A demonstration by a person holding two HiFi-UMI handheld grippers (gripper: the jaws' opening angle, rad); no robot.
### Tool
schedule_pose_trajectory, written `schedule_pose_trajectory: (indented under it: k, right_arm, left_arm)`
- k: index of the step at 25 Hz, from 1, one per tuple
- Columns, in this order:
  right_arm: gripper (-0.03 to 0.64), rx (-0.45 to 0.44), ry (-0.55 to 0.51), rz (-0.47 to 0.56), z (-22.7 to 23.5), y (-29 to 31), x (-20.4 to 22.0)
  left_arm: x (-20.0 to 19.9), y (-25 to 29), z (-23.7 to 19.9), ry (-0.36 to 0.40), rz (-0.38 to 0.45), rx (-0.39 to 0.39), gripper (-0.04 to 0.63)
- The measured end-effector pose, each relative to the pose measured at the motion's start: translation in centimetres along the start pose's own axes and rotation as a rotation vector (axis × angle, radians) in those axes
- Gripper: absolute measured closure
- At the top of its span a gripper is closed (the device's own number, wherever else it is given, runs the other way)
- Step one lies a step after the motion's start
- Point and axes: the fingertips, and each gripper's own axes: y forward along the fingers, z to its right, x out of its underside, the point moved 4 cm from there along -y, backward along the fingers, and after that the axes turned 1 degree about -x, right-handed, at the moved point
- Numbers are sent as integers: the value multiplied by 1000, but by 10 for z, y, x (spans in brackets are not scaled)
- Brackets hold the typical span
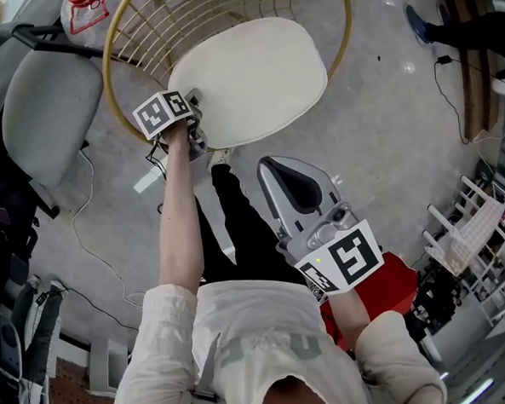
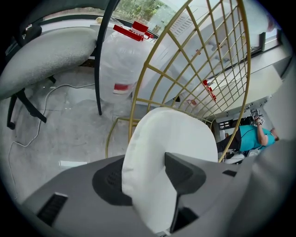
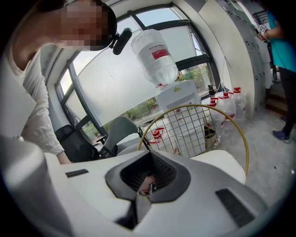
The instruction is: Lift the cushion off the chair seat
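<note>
Although the left hand-held gripper (image 1: pixel 199 139) already has the near edge of the cushion (image 1: pixel 249 77) between its jaws, the lift itself does not look begun. In the head view the cushion lies flat on the seat of the gold wire chair (image 1: pixel 117 51). In the left gripper view both pads press into the soft cream edge, which bulges out above them, so I judge that the grasp is made. What is left is to raise the cushion clear of the seat and of the wire back.

From this gripper, the cushion stretches ahead and a little to the right, and the chair's wire back rises just behind it. The right hand-held gripper (image 1: pixel 273 166) has its jaws together on nothing. It stays nearer to the person, and the cushion lies ahead of it, apart from its tips.
</note>
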Motion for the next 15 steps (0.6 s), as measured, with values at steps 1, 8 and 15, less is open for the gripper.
schedule_pose_trajectory:
  k: [1,8,15]
  right_arm:
    - [604,2,-1,1,0,0,-1]
    - [604,7,-7,12,-2,-1,-8]
    - [604,7,-2,15,-3,2,-13]
  left_arm:
    - [0,-1,0,-1,-3,-9,371]
    - [1,-5,-1,-5,-27,-70,368]
    - [5,-16,0,-31,-59,-168,367]
